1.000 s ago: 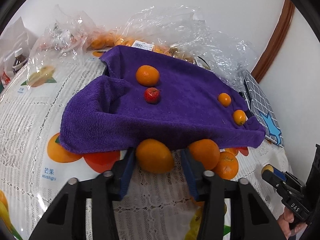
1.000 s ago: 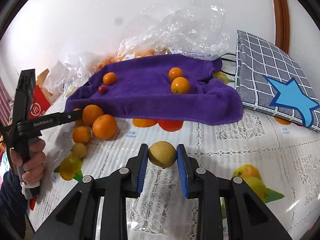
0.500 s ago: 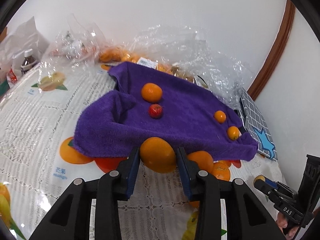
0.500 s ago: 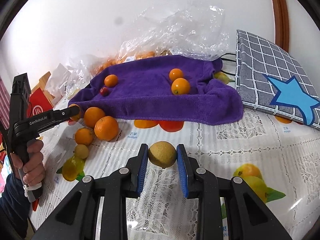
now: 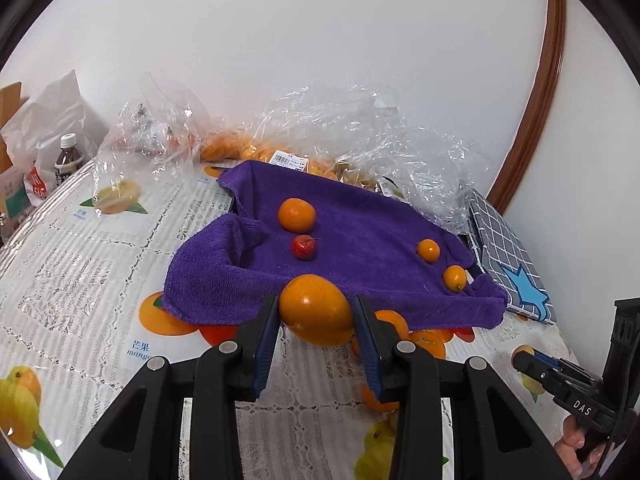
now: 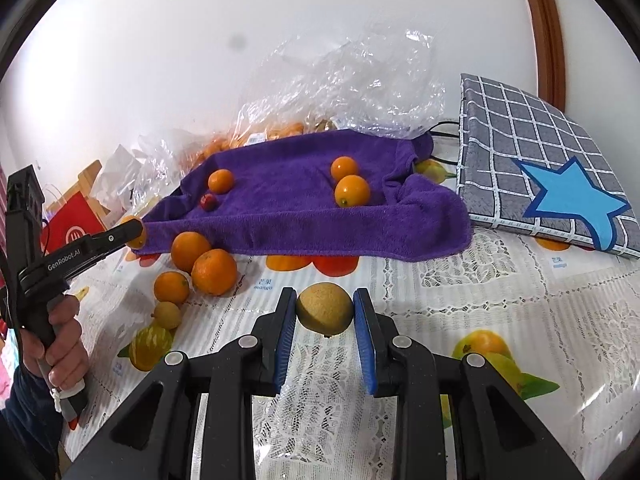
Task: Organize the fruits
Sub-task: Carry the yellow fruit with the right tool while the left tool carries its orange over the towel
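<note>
My left gripper (image 5: pixel 316 312) is shut on an orange (image 5: pixel 316 309) and holds it above the table, just before the near edge of the purple towel (image 5: pixel 360 232). On the towel lie an orange (image 5: pixel 297 214), a small red fruit (image 5: pixel 303 247) and two small oranges (image 5: pixel 428 250) (image 5: pixel 455 277). My right gripper (image 6: pixel 325 312) is shut on a yellow-brown round fruit (image 6: pixel 325 309) over the lace tablecloth. In the right wrist view the left gripper (image 6: pixel 134 233) shows at the left with its orange. Loose oranges (image 6: pixel 214 271) lie in front of the towel (image 6: pixel 304 204).
Crumpled clear plastic bags (image 5: pixel 360 132) with more fruit lie behind the towel. A grey checked cushion with a blue star (image 6: pixel 540 168) lies at the right. A bottle (image 5: pixel 66 160) and bags stand at the far left. A small yellow fruit (image 6: pixel 168 314) lies near the loose oranges.
My left gripper closed on the orange and lifted it off the table toward the towel's edge. My right gripper kept hold of the yellow-brown fruit and barely moved.
</note>
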Available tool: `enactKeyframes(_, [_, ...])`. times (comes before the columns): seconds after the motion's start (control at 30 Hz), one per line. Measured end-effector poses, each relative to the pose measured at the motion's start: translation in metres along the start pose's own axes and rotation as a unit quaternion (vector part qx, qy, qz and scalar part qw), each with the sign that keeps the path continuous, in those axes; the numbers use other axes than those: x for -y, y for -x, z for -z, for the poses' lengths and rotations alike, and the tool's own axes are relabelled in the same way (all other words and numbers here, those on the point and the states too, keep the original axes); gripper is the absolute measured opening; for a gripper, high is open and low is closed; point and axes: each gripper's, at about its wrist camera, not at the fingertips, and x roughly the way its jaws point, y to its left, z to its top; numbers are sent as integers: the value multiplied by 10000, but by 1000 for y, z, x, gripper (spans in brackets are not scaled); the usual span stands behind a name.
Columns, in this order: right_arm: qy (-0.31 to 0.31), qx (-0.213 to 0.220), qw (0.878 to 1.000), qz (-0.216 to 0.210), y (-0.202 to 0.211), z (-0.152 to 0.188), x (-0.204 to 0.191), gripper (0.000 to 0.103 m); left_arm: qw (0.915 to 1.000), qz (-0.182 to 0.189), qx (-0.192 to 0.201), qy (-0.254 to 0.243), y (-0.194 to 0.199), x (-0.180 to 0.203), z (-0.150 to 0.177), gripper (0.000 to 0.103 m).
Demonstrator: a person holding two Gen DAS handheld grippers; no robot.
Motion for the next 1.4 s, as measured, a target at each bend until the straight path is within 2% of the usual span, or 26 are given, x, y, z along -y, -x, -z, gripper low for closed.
enactKeyframes(0.3, [-63,99,9998,-189,8,-4,5,29,9998,70,111,142,6,-7,-3,35])
enactKeyframes(0.67, [158,633,9978,-89,26,-45,8,29,9995,29,185,250,9,-11,-4,35])
enactKeyframes(0.8, [159,681,9975,-35,21,-59,13,29,9996,20,161,235,7,-11,-5,35])
enactKeyframes(0.87, [196,699,9974,8,18,-66,13,29,9993,-119,281,219,8,-10,-8,35])
enactKeyframes(0.97, [232,731,9971,35,14,-76,13,29,9988,-164,380,259,9,-12,-17,35])
enactKeyframes(1.13, [305,780,9965,-6,2,-96,10,29,9981,-225,541,199,-1,-10,-51,35])
enactKeyframes(1.3, [318,824,9961,-47,-21,-125,6,29,9985,-197,491,155,-31,-3,-77,35])
enactKeyframes(1.4, [365,783,9963,5,-38,-137,8,29,9986,-182,451,211,-46,-2,-78,35])
